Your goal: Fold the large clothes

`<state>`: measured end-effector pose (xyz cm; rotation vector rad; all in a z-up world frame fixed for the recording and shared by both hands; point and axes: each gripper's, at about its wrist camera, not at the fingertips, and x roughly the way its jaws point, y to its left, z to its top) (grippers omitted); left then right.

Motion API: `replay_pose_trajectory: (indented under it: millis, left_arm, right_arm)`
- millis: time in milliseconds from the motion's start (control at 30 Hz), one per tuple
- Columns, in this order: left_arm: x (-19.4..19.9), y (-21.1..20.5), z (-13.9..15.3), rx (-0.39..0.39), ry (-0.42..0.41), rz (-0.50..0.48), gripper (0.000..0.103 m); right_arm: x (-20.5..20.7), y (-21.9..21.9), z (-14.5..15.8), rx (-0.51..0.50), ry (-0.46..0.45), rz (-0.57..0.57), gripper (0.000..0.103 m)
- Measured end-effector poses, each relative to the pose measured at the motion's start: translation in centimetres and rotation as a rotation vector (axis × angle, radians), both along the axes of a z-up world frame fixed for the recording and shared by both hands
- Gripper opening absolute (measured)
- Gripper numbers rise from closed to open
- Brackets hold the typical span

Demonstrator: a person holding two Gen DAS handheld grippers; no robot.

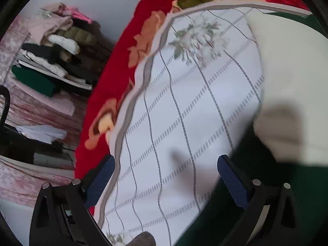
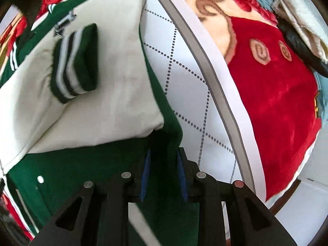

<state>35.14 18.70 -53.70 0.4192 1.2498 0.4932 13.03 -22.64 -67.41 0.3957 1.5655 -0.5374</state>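
A green varsity jacket [image 2: 98, 164] with cream sleeves [image 2: 114, 65] lies on a white quilted sheet [image 2: 184, 86]. One sleeve's striped green cuff [image 2: 74, 61] rests folded over the body. My right gripper [image 2: 163, 157] is shut on the jacket's green edge, its blue pads [image 2: 181, 176] close together around the fabric. In the left wrist view, the jacket's cream sleeve [image 1: 291, 78] and green body [image 1: 225, 215] lie at the right. My left gripper [image 1: 166, 164] is open and empty above the white sheet [image 1: 184, 102], its right finger [image 1: 231, 180] beside the jacket's edge.
A red floral blanket [image 1: 114, 78] lies under the sheet and shows in the right wrist view [image 2: 276, 94]. Shelves with stacked folded clothes [image 1: 57, 57] stand at the left. More cloth [image 2: 301, 16] lies at the far right.
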Motion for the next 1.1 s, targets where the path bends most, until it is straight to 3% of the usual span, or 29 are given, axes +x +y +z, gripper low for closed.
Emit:
replay_pose_trajectory:
  millis: [67,167,300,433,600,733,833,967,1033,1100]
  left_arm:
    - [-0.2,-0.3,-0.4,-0.050,0.021,-0.027,0.103]
    - [0.9,-0.9,-2.9,0.016,0.067,-0.058,0.103]
    - [3.4,0.9,-4.3,0.091,0.045,0.009,0.103]
    - [5.3,3.4,-4.4,0.053,0.026,0.076,0.103]
    - [3.0,1.9,-0.5,-0.093,-0.056,-0.039,0.103]
    - [1.5,1.3,-0.8,-0.340,-0.006,-0.108,0.100]
    - [1.8,1.1,-3.1,-0.327,0.037,-0.122,0.100]
    - [2.7,0.9,-3.7,-0.304,0.041,-0.154,0.099]
    - [2.5,0.7,-2.9,-0.361,0.056,-0.196,0.087]
    - [1.9,0.8,-2.2,-0.420,0.070,-0.237,0.087]
  right_arm:
    - [-0.2,0.8,0.9,0.023,-0.008,-0.012,0.029]
    - [-0.3,2.6,1.7,0.046,-0.007,0.007,0.029]
    - [-0.3,3.8,1.0,0.045,0.025,-0.001,0.029]
    - [0.1,2.6,0.0,0.040,0.025,-0.011,0.029]
    - [0.2,2.2,0.4,0.072,0.015,-0.030,0.029]
    - [0.0,1.9,0.8,0.094,0.008,-0.044,0.029]
    - [-0.9,1.1,0.6,0.103,0.004,-0.046,0.029]
    - [-0.1,1.4,1.0,0.104,0.001,-0.030,0.029]
    - [0.7,1.4,2.3,0.109,0.002,-0.032,0.029]
    - [0.2,1.0,1.5,0.124,0.004,-0.048,0.029]
